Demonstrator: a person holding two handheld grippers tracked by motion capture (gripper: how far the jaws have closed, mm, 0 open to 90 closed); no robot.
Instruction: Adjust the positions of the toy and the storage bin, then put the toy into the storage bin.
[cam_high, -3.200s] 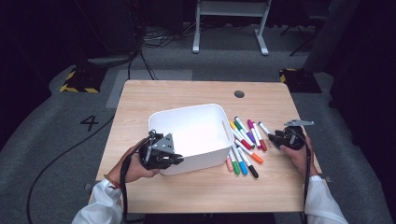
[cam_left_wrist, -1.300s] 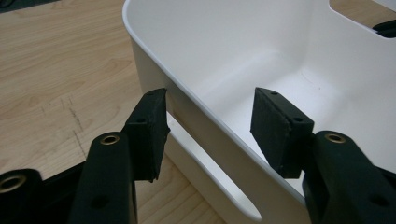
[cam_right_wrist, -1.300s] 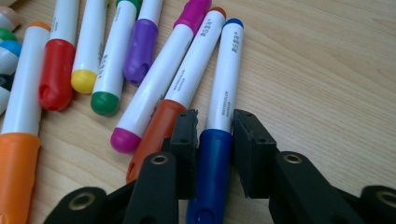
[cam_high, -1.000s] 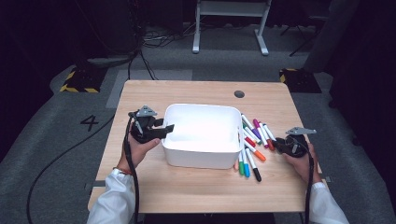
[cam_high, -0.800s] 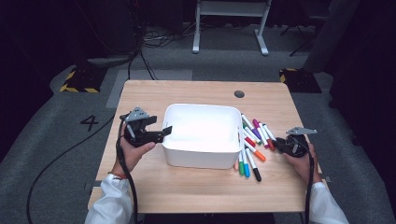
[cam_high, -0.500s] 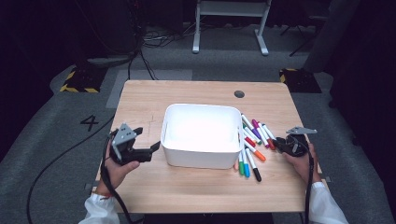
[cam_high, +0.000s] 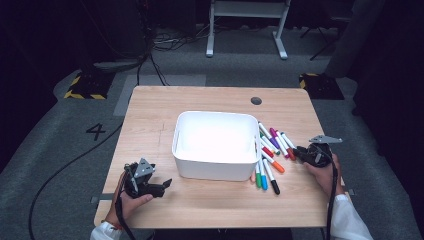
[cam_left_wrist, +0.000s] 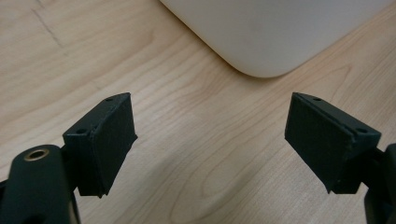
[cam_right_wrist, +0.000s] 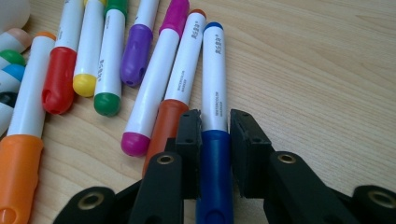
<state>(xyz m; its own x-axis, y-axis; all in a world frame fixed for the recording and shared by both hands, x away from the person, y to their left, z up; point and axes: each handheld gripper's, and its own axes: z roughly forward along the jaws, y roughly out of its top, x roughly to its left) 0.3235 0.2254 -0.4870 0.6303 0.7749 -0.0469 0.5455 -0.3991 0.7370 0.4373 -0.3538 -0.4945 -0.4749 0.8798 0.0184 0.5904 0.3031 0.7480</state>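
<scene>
Right tongs pinch the blue pen at the seam of cap and white barrel, one jaw on each side. In the high view, right tongs sit at 3 o'clock on the counter, hand low, forearm entering from 5 o'clock, jaws aimed toward 9. Blue pen lies flat on the counter, outermost of the pen row, long axis running along the jaws: cap toward the hand, blue end plug away. An orange-capped pen touches its inner side; magenta next to that.

Left tongs spread wide, nothing between them, over bare wood. In the high view they sit at 7 o'clock, hand underneath, jaws pointing toward 3, apart from the tub.

Tub stands at counter centre, white, open top. Pens lie just beside its 3 o'clock wall, fanned. Open wood: past the blue pen toward the 3 o'clock edge; wide strip along 12; whole 9 o'clock side.
</scene>
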